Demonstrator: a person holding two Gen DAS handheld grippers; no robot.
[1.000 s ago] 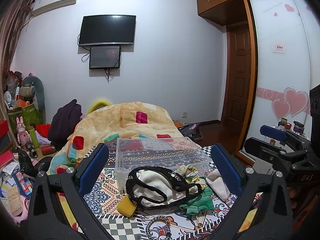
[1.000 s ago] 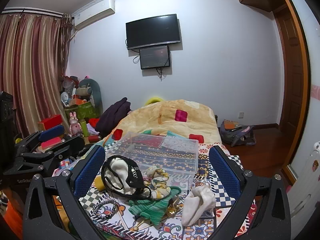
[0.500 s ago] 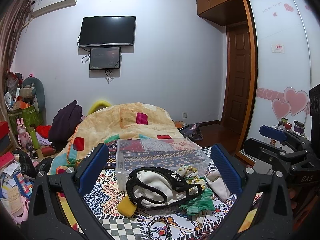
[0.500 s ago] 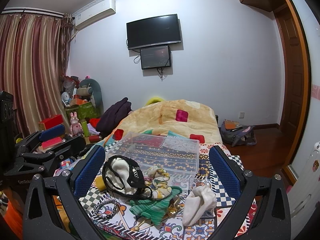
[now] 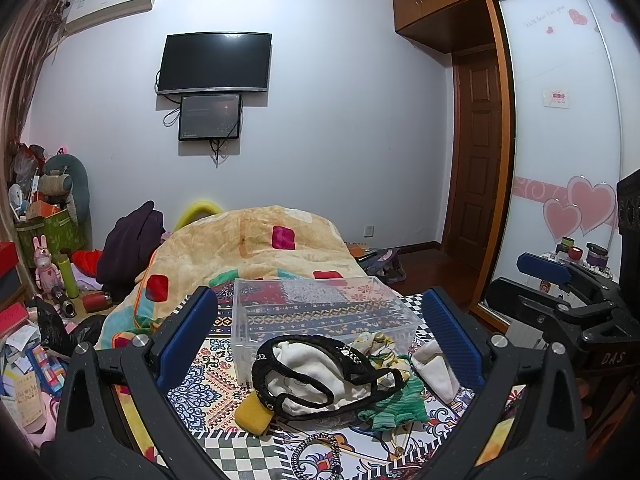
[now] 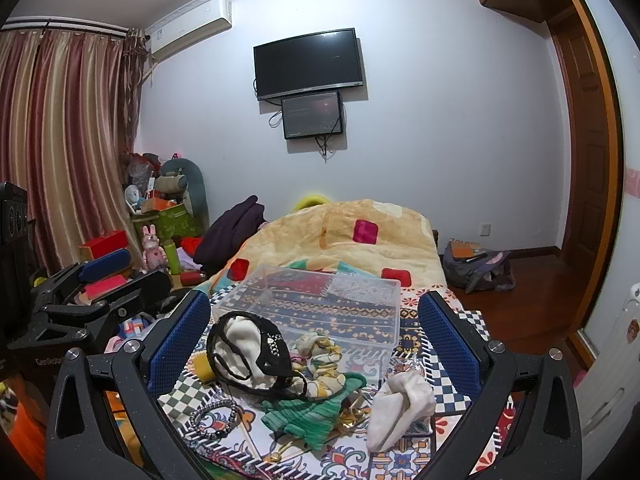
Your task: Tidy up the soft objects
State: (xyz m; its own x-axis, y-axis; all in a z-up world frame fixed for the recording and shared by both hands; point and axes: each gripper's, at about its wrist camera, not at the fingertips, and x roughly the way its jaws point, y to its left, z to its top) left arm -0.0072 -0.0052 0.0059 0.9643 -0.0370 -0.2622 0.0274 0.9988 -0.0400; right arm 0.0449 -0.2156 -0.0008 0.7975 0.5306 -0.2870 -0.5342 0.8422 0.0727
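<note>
On the patterned bedspread (image 5: 188, 380) lies a heap of soft things: a cream cloth ringed by a black lace garment (image 5: 316, 372) (image 6: 248, 344), a green knitted piece (image 5: 394, 404) (image 6: 308, 412), a floral cloth (image 6: 320, 350), a white sock (image 6: 400, 404) (image 5: 434, 368) and a yellow sponge (image 5: 252, 414). Behind the heap stands an empty clear plastic box (image 5: 320, 312) (image 6: 320, 304). My left gripper (image 5: 320, 328) hangs open above the heap. Further right, my right gripper (image 6: 314, 332) is open too, holding nothing.
A beaded bracelet (image 6: 214, 414) (image 5: 316, 452) lies at the near edge. A bunched orange blanket (image 5: 256, 248) fills the far bed. Clutter, boxes and a pink toy rabbit (image 5: 44, 258) crowd the floor at left. A wardrobe with hearts (image 5: 568, 184) stands right.
Both views have shifted only slightly; the objects and the open grippers keep their places.
</note>
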